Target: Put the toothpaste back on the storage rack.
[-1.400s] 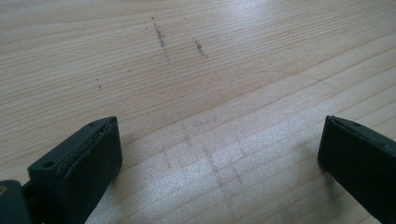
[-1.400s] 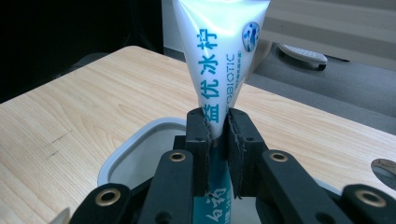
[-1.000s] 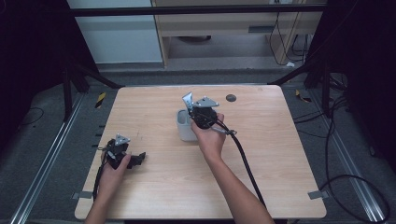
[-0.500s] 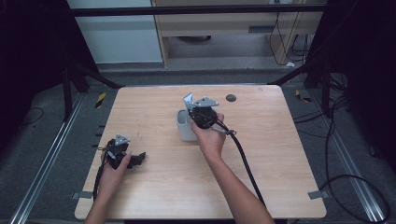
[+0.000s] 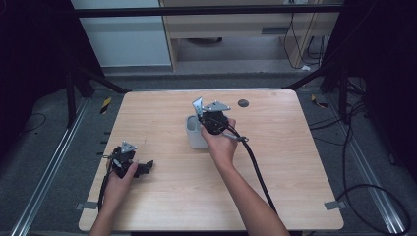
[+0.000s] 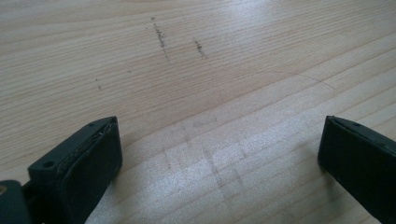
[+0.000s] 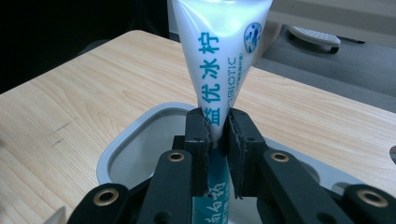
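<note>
A white toothpaste tube (image 7: 219, 56) with teal lettering stands upright between the jaws of my right gripper (image 7: 218, 135), which is shut on it. The tube hangs over the opening of a light grey cup (image 7: 133, 142). In the high view the right gripper (image 5: 212, 119) sits just above that grey cup (image 5: 195, 139) near the table's middle, with the tube's flat end (image 5: 198, 105) sticking up. My left gripper (image 5: 142, 168) rests low on the table at the left, open. In its own view the left gripper (image 6: 219, 154) has its jaws wide apart over bare wood.
The wooden table (image 5: 295, 162) has a small dark round disc (image 5: 242, 103) near its far edge. A black cable (image 5: 255, 167) trails from the right gripper toward the near edge. Cables and metal rails lie on the floor around the table.
</note>
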